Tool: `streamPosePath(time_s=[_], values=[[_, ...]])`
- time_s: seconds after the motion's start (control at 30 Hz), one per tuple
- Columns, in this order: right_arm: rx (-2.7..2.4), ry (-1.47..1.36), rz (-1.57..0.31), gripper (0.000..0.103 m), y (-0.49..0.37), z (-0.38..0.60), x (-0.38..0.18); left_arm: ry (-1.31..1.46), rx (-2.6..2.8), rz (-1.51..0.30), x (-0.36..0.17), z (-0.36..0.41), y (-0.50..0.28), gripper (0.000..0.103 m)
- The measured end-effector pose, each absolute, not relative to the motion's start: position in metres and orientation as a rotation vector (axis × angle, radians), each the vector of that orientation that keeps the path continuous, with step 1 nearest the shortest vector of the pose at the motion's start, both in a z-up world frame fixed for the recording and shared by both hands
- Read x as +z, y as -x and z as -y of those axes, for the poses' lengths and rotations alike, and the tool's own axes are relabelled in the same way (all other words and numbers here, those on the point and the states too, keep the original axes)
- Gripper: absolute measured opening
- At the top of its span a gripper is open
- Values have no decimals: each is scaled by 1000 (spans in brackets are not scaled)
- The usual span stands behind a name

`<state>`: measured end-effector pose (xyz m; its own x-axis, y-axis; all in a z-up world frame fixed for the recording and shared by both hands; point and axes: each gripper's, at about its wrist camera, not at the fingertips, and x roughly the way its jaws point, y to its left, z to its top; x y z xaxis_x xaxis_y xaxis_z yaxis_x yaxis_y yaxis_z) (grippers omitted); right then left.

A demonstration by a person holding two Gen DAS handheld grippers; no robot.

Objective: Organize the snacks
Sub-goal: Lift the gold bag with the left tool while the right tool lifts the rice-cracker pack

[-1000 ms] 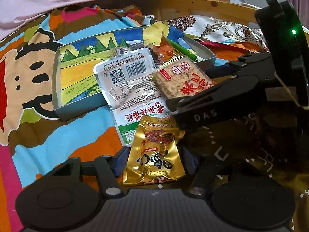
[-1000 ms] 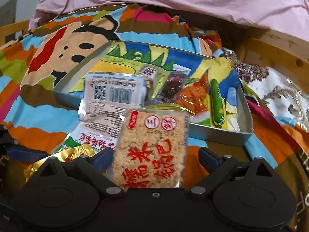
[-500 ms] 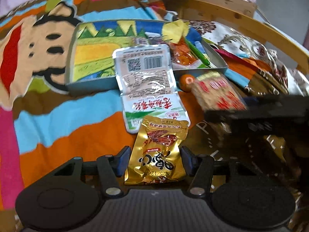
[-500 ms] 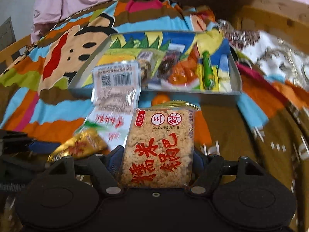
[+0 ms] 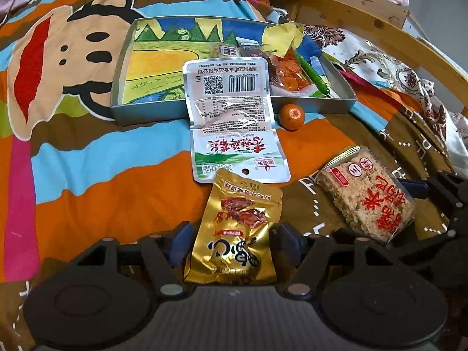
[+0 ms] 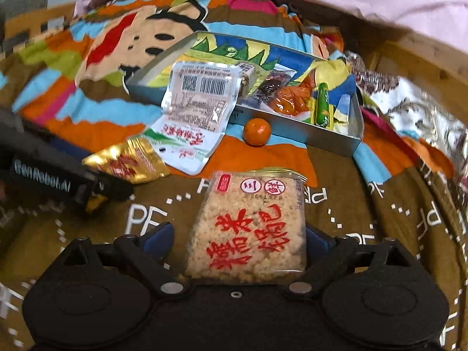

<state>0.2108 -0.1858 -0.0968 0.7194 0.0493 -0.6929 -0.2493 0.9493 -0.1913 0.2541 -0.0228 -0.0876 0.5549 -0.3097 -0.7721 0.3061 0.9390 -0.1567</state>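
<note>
Holding a snack apiece, both claws hang over the bed short of the tin tray [image 5: 146, 114]: the left claw [image 5: 231, 238] pinches a gold packet [image 5: 234, 231], the right claw [image 6: 242, 242] a rice cake [image 6: 251, 228]. Next, I'd say, comes carrying each into the tray.

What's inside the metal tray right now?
The metal tray holds an orange snack bag, a green stick pack, dark wrapped snacks and yellow wrappers. The white pouch drapes over its front wall, hiding whatever is beneath.

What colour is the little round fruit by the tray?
Orange. The small orange fruit shows best in the right wrist view.
</note>
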Motion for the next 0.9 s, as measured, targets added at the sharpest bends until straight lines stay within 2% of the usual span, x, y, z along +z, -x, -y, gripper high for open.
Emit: streamPosePath(time_s=[0.07,0.1,0.2,0.57,0.9], values=[[158,305,-735,92,-210,184,-102,-17,-361,-910,-89,26,-254,70],[152,301,-730,86,-209,185,-102,-32,-359,-907,-90,28,-253,69],[141,269,-730,78,-207,188,-98,-101,-349,-890,-91,34,-248,59],[141,384,-649,77,-160,177,-86,-19,-317,-887,-73,31,-214,59],[100,391,-453,77,-122,186,-55,104,-252,-740,-37,28,-178,59]])
